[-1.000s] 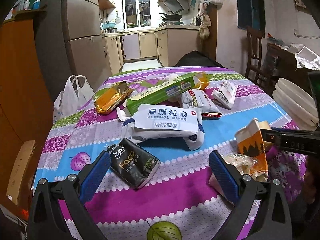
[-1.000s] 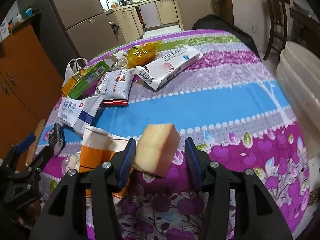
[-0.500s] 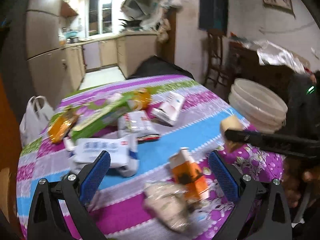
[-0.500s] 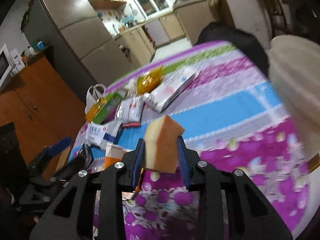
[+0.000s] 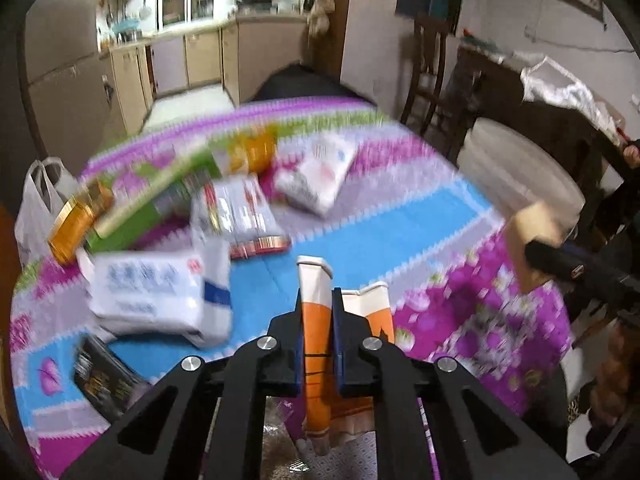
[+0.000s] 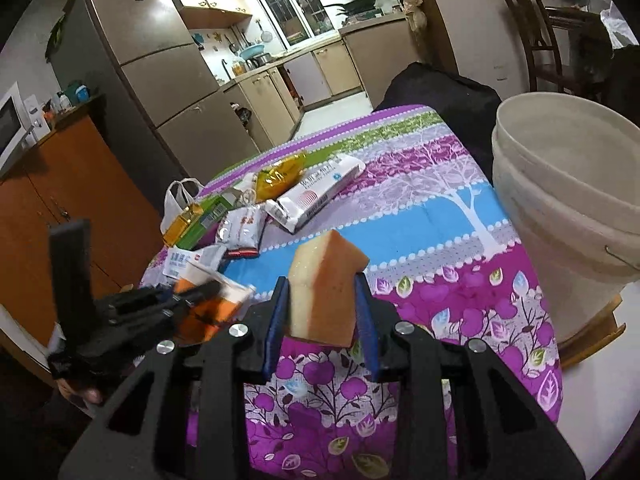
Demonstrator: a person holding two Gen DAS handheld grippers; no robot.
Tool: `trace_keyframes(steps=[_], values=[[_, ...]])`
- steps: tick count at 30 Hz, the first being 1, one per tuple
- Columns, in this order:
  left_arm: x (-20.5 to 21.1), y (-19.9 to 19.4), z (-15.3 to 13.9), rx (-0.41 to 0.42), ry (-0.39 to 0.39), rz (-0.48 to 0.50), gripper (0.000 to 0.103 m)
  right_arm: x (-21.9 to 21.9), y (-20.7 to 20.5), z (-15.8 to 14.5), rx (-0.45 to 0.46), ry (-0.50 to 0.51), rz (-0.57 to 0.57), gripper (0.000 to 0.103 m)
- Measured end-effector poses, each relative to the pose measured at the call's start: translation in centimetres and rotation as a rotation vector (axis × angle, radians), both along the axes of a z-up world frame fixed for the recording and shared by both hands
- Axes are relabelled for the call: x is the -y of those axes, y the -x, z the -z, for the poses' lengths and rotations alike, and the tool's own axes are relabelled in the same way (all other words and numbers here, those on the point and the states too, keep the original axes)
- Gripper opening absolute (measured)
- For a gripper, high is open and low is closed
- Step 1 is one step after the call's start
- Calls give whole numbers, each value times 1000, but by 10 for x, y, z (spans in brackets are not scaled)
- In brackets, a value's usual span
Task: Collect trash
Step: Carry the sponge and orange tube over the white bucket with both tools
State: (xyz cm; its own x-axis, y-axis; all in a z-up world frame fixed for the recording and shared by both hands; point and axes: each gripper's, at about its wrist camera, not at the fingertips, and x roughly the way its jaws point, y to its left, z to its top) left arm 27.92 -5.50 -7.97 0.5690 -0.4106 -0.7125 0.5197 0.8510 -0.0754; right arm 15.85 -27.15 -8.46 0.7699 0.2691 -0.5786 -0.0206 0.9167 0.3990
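1. The left tongs [image 5: 318, 344] have just closed on the flattened orange-and-white carton [image 5: 316, 320]; the blue pads pinch one narrow panel while the rest of the carton hangs out to the side.
2. The right tongs [image 6: 322, 320] are clamped on a yellow sponge block [image 6: 326, 292], lifted clear of the patterned tabletop [image 6: 432, 208], with the white bucket [image 6: 568, 216] just to their right at the tabletop's edge.
3. More trash lies on the tabletop: the alcohol wipes pack [image 5: 156, 292], a white snack packet [image 5: 236, 212], a white medicine box [image 5: 320, 180], a green box [image 5: 156, 196], an orange packet [image 5: 76, 220] and a black pouch [image 5: 104, 376].
4. Risk: the carton is held by a thin edge, so it could slip or pivot out if swung quickly; the left view is smeared with motion.
5. Risk: the sponge is squeezed soft, and a slack grip might let it spring loose short of the bucket.
6. Risk: both tongs sit close together, so heading for the bucket at once could make them collide or knock its rim.
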Motion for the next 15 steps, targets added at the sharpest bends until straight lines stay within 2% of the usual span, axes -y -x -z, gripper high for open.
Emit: trace_keyframes(steps=[5,9,12,15], values=[[-6,5,-40,60,64,11,11,3,-1,-8,23,-24,-22,31],[3,3,-51,62,85,37,11,11,-3,-11,24,-89,-53,31],[23,0,-56,47,94,78,11,20,-1,-20,29,-120,-55,31],[55,-3,-78,73,119,148,11,40,9,-44,66,-91,-18,31]])
